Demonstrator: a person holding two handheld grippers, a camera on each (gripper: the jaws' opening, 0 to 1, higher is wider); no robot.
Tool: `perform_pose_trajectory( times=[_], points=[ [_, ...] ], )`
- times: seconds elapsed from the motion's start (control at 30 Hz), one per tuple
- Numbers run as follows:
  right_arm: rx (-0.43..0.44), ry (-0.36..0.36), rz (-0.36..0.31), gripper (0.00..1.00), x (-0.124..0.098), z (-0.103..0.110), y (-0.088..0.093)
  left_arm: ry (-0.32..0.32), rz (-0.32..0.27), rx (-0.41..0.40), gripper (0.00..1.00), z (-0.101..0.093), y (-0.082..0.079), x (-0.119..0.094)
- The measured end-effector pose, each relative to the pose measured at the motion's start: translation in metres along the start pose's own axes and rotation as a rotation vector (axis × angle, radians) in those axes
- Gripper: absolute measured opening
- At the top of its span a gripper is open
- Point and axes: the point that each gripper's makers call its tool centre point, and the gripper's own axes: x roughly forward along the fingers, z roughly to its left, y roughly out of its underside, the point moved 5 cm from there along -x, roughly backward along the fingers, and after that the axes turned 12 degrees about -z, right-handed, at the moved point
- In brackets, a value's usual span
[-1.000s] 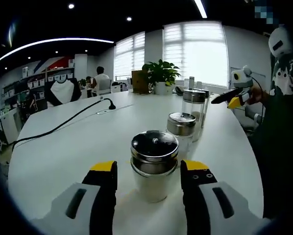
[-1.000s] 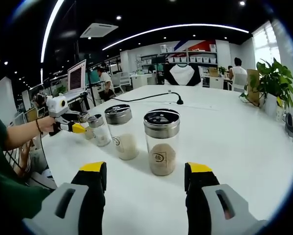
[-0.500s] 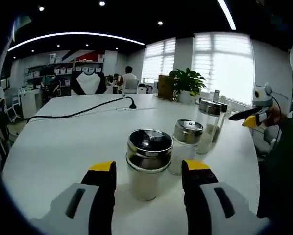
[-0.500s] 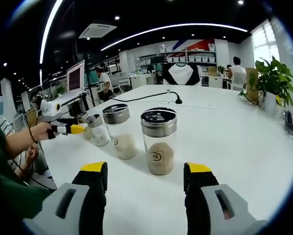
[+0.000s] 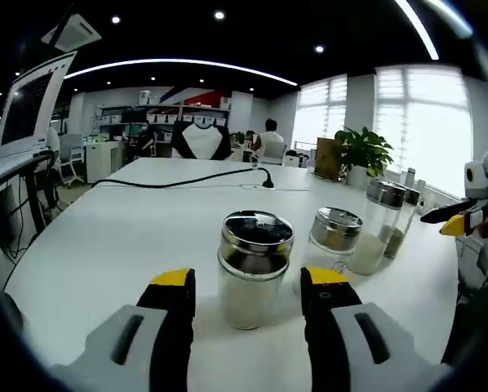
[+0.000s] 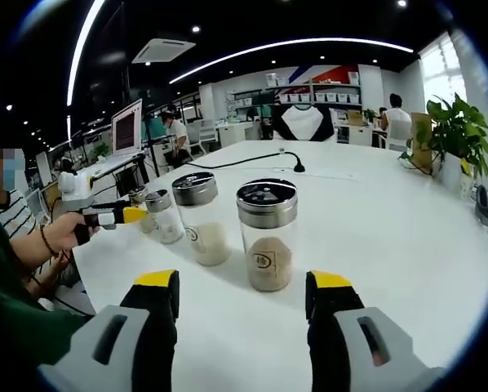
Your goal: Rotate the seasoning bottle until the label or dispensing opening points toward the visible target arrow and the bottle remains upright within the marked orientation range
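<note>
Left gripper [image 5: 247, 298] is spread wide around the near bottle [image 5: 255, 268], low centre of frame, no contact yet; a lopsided close could tip it into the next bottle [image 5: 332, 245] just beside it; right gripper [image 6: 242, 296] gapes, empty, short of the tan-filled bottle [image 6: 268, 235] mid-frame on the surface [image 6: 391, 245].

Open-plan office. Large white meeting table [image 6: 407, 245] with a black power cable [image 5: 179, 181] running to a socket, desk monitor [image 6: 127, 126], shelving with storage boxes [image 6: 334, 98] along the back wall, potted plant [image 6: 452, 135] by blinded windows [image 5: 423, 118], ceiling spotlights and curved light strip [image 5: 179, 64], seated people [image 5: 270, 143] at far desks.
</note>
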Motion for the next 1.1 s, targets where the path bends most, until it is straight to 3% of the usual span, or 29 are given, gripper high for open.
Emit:
perform_pose_trajectory(
  times=[0.17,0.3,0.6,1.1],
  points=[
    [0.001,-0.001,0.000,0.63,0.0001,0.0009,0.0002,-0.070,-0.032,-0.023,0.54,0.0012,-0.0038,0.0022],
    [0.001,-0.003,0.000,0.63,0.0004,0.0017,0.0003,-0.096,-0.019,-0.030,0.50,-0.0036,0.0010,0.0055],
    [0.000,0.004,0.007,0.62,-0.0002,-0.0007,0.0017,-0.098,0.014,0.032,0.37,-0.0036,0.0026,0.0078],
    [0.001,-0.001,0.011,0.62,0.0008,0.0011,0.0028,-0.082,0.011,0.064,0.35,-0.0033,0.0034,0.0074]
  ],
)
